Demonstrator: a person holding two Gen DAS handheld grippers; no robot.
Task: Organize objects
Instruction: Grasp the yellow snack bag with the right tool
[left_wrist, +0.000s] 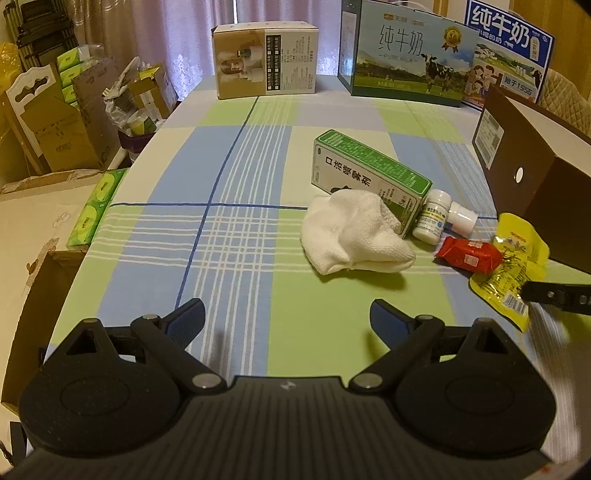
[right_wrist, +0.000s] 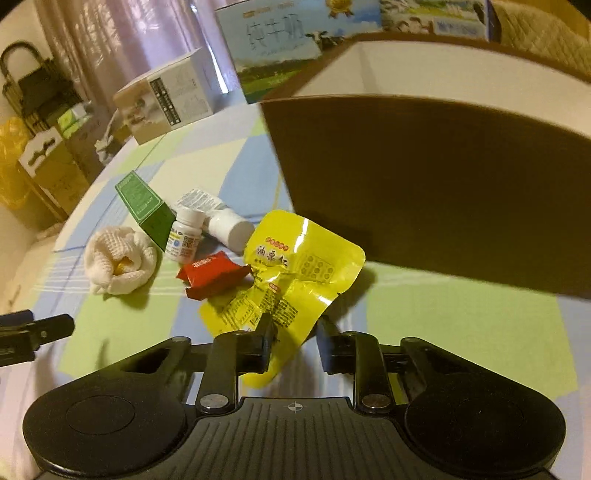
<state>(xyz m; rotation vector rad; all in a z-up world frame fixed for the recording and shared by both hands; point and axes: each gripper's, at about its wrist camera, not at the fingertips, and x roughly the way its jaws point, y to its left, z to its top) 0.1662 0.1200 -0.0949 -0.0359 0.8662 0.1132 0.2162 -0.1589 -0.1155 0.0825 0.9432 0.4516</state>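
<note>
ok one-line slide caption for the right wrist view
Right gripper closing around a crinkled yellow foil snack packet beside a red wrapped candy, in front of an open brown cardboard box.

A crinkled yellow foil snack packet (right_wrist: 291, 273) lay partly lifted off the checked cloth, its lower edge between the right gripper's (right_wrist: 293, 332) fingers. Touching its left side lay a small red wrapped packet (right_wrist: 212, 275). Behind stood an upright white pill bottle (right_wrist: 183, 236), a second white bottle (right_wrist: 227, 227) on its side, a green-and-white carton (left_wrist: 369, 181) lying flat, and a crumpled white cloth (left_wrist: 352, 234)
</note>
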